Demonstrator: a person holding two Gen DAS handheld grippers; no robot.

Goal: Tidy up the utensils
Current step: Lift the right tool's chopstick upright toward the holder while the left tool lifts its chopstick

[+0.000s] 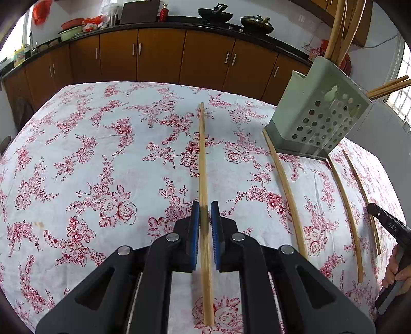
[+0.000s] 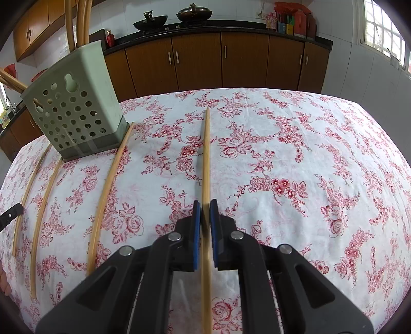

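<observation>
My left gripper is shut on a pale wooden chopstick that runs straight away from me along the cloth. My right gripper is shut on another chopstick in the same way. Two more chopsticks lie between the held ones, curved by the lens. A grey-green perforated utensil holder stands behind them with several chopsticks inside. The right gripper's tip shows at the edge of the left wrist view. The left gripper's tip shows at the edge of the right wrist view.
The table wears a white cloth with red flowers. Brown kitchen cabinets run behind it, with woks and bottles on the dark counter. A hand holds the right gripper's handle.
</observation>
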